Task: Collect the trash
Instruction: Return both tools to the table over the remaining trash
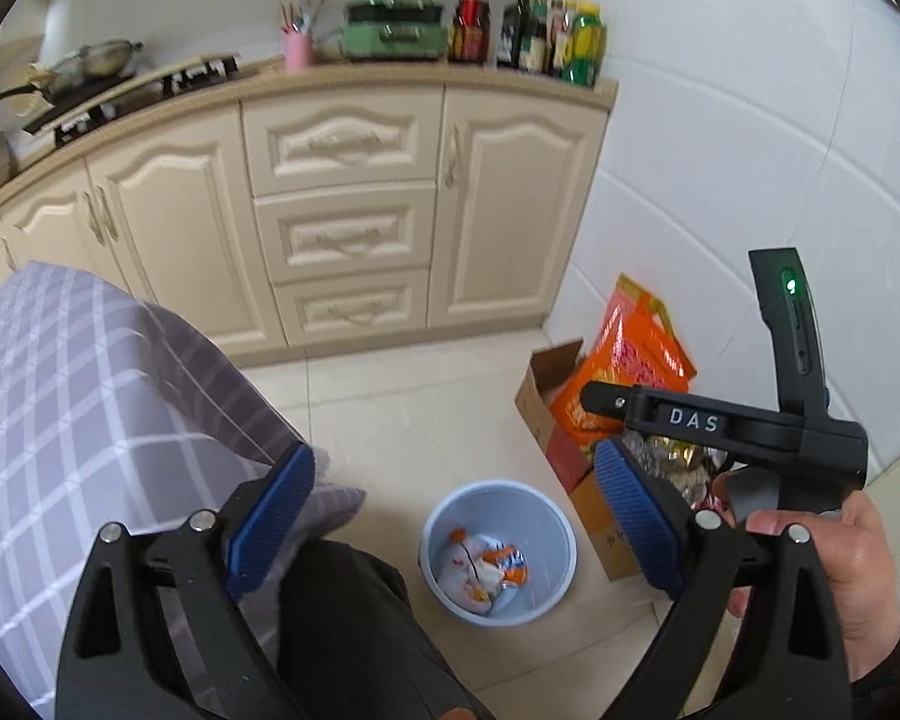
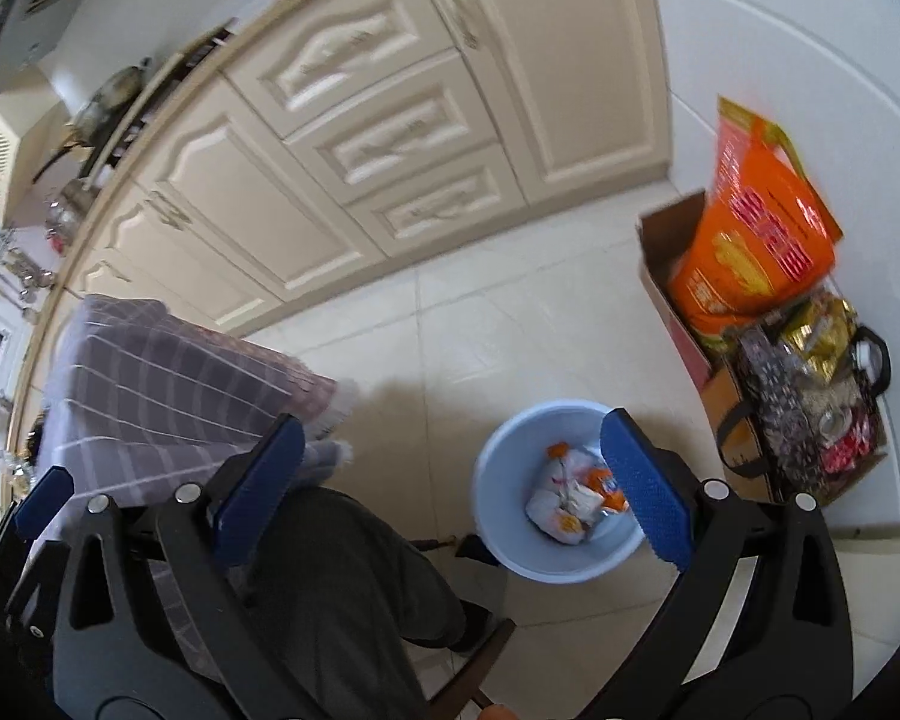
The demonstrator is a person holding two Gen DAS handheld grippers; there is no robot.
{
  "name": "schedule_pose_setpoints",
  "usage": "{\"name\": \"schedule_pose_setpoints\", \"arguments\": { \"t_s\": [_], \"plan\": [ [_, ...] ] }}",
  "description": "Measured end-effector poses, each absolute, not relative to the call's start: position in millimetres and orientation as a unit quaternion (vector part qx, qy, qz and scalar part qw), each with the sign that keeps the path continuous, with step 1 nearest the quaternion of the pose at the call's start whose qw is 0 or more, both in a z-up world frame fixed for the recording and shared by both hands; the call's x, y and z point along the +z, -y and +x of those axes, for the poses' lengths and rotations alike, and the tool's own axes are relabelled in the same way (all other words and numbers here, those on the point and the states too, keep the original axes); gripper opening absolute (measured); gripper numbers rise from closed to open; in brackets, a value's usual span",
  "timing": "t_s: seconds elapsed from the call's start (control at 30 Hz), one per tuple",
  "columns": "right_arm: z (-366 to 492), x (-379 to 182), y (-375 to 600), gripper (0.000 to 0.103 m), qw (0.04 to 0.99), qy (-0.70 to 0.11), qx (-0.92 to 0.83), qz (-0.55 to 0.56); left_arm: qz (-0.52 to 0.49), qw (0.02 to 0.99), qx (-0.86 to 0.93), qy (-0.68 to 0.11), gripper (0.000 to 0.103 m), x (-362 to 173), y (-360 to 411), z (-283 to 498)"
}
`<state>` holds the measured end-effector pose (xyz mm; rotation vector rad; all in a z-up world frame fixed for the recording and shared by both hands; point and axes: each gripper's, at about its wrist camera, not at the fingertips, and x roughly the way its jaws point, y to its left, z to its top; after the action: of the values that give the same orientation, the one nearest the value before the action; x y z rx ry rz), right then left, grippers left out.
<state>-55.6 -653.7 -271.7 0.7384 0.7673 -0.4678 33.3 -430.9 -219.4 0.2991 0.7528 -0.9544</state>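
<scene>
Blue ribbed pads, left gripper point(image 1: 456, 519) and right gripper point(image 2: 450, 489) fingers spread wide, empty, round pale-blue bin point(image 2: 498, 546) holding crumpled wrappers point(image 2: 573, 495)

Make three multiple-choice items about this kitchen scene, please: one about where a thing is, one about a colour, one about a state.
1. Where does the bin stand?
A. on the counter
B. on the floor
C. on the cloth-covered table

2. What colour is the utensil cup on the counter?
A. pink
B. black
C. yellow

3. How are the jaws of the left gripper?
A. shut on a wrapper
B. shut on nothing
C. wide apart, nothing between them

Answers:
1. B: the light blue bin sits on the pale floor tiles, wrappers inside it.
2. A: the cup holding utensils beside the green appliance is pink.
3. C: its blue pads stand far apart and only the floor and bin show between them.
</scene>
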Motion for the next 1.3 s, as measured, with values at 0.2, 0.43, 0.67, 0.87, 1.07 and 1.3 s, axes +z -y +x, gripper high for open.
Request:
{"name": "schedule_pose_setpoints", "arguments": {
  "t_s": [0.2, 0.43, 0.67, 0.87, 1.07, 1.3],
  "plan": [
    [-34, -230, 626, 0.097, 0.864, -0.340, -0.191, 0.318, 0.119, 0.837, -0.428, -0.320, 0.094, -185, 398, 41],
    [-3, -188, 585, 0.097, 0.892, -0.321, -0.144, 0.284, 0.091, 0.868, -0.387, -0.297, 0.094, -160, 347, 58],
    [34, -151, 532, 0.097, 0.915, -0.308, -0.089, 0.246, 0.072, 0.902, -0.327, -0.271, 0.094, -137, 283, 79],
    [71, -129, 481, 0.097, 0.928, -0.305, -0.045, 0.210, 0.052, 0.927, -0.269, -0.256, 0.094, -124, 225, 99],
    [110, -119, 427, 0.097, 0.933, -0.315, -0.004, 0.173, 0.035, 0.944, -0.207, -0.255, 0.094, -121, 170, 124],
    [155, -129, 374, 0.097, 0.930, -0.335, 0.034, 0.147, 0.014, 0.950, -0.134, -0.282, 0.094, -138, 107, 166]
  ]
}}
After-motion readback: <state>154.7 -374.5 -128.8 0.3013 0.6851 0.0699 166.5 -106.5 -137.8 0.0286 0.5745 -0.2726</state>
